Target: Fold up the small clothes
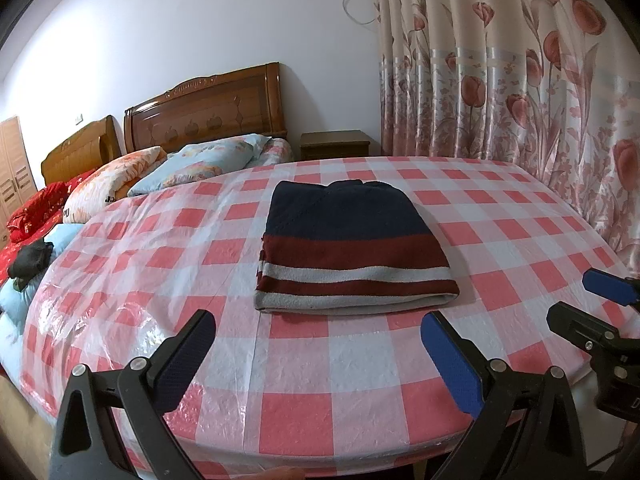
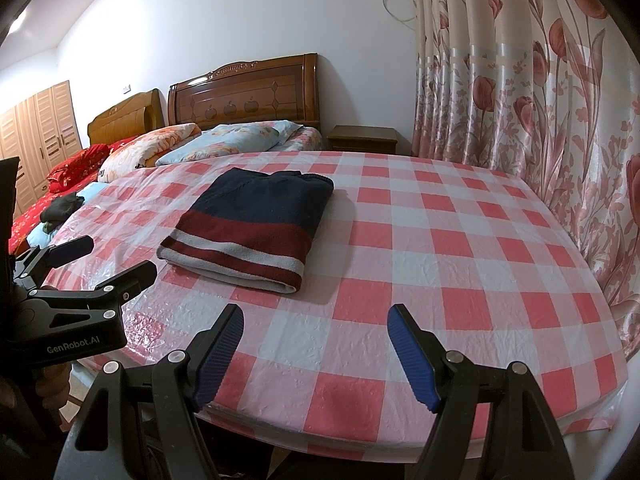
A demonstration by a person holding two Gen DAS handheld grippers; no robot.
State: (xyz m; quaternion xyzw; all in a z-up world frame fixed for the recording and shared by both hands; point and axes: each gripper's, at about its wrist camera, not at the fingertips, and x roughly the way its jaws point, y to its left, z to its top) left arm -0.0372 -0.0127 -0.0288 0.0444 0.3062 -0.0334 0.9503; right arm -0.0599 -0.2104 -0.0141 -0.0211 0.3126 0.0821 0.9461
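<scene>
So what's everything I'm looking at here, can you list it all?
Sweater: one, navy with maroon and white stripes, folded on the table.
Table: one, under a pink and white checked cloth, nearest the cameras.
Beds: two wooden headboards, brown, behind the table.
Pillows: two, floral, one orange and one light blue, on the bed.
Red bedding: one heap, far left.
Dark cloth: one, black, on the bed at left.
Nightstand: one, brown, beside the bed.
Curtain: one, beige with pink tulips, right.
Wardrobe: one, light wood, far left.
Left tool: black, open, empty.
Right tool: black with blue pads, open, empty.
</scene>
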